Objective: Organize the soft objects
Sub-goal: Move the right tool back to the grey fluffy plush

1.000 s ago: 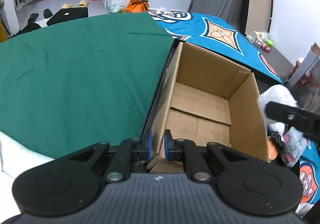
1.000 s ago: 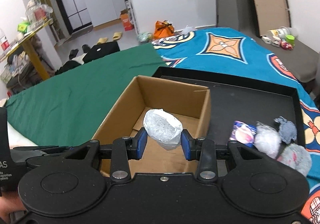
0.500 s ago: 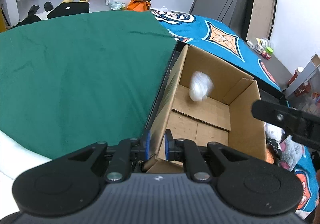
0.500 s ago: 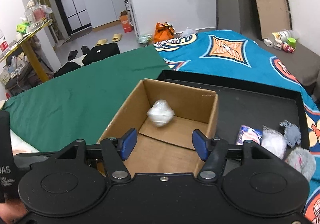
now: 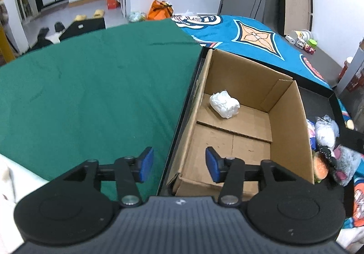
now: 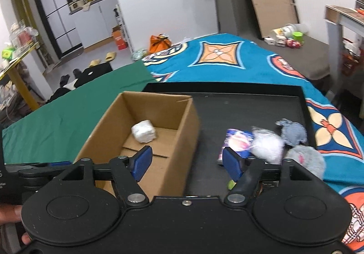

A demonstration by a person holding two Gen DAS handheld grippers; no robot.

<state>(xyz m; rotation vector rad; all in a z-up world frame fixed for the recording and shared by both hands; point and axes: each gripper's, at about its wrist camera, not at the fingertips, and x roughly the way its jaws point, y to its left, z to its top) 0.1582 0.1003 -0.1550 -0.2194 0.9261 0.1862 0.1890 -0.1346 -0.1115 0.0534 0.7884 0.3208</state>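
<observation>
An open cardboard box (image 5: 289, 117) (image 6: 182, 140) stands on a black tray (image 6: 250, 106). A white wrapped soft bundle (image 5: 224, 104) (image 6: 144, 131) lies on the box floor at its far left. My left gripper (image 5: 179, 163) is open and empty, straddling the box's near left wall. My right gripper (image 6: 185, 162) is open and empty above the box's right wall. Right of the box lie a blue packet (image 6: 236, 140), a white fluffy ball (image 6: 267, 145), a grey cloth toy (image 6: 292, 131) and a grey plush (image 6: 304, 160).
A green cloth (image 5: 91, 95) covers the surface left of the tray, a blue patterned cloth (image 6: 227, 58) lies behind and to the right. A burger toy (image 5: 319, 165) sits by the plush pile. Small items (image 6: 286, 38) stand at the far right.
The right gripper opened and dropped the white bundle into the box, then moved right. The left gripper let go of the box wall and opened.
</observation>
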